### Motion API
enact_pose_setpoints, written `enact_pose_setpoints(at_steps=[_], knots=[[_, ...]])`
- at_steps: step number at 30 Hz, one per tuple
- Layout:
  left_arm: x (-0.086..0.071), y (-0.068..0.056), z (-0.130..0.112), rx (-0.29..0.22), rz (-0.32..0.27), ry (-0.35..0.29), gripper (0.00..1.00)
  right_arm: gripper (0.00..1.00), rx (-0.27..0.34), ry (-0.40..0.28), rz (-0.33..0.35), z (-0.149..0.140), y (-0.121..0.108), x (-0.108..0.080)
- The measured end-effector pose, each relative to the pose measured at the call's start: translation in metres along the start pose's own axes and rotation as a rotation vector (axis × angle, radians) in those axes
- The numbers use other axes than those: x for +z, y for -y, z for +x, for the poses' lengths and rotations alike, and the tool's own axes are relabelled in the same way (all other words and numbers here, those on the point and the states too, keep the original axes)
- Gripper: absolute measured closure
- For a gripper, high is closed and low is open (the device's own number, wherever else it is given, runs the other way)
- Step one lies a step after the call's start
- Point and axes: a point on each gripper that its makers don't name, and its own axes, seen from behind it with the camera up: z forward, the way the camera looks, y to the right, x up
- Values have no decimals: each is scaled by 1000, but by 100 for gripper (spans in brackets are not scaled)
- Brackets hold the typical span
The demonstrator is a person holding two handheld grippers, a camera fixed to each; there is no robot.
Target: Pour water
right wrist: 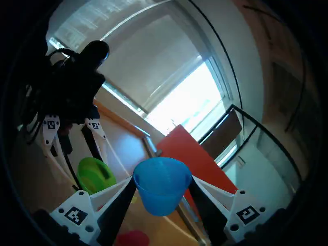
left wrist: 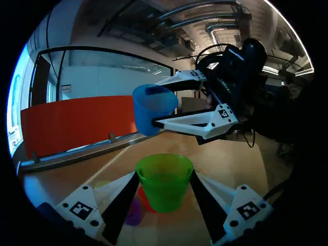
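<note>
Holding the green cup [left wrist: 165, 192] upright, your left gripper [left wrist: 164, 180] had its jaws closed to the cup's width, one finger pressed on each side just below the rim. Your right gripper [right wrist: 162, 182] was clamped the same way on the blue cup [right wrist: 160, 192], a finger against either wall.

In the left gripper view, you held the blue cup higher than the green one and a little to its left, with the two cups apart and a clear gap of air between them. The blue cup's mouth faced up, leaning slightly. Whether either cup contained water could not be told.

Below the green cup, on the wooden table [left wrist: 233, 164], a purple cup [left wrist: 133, 214] stood beside a red cup [right wrist: 133, 238]. A long red panel [left wrist: 78, 123] ran along the table's far edge. In the right gripper view, a bright window [right wrist: 184, 102] shone behind the blue cup.
</note>
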Motion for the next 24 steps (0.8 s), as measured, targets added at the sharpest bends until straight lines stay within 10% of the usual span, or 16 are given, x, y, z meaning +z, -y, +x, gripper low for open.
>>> enact_pose_setpoints(at_steps=[24], knots=[[-7, -4, 1, -7, -7, 24, 15, 10, 483, 114, 65, -31, 22, -11]])
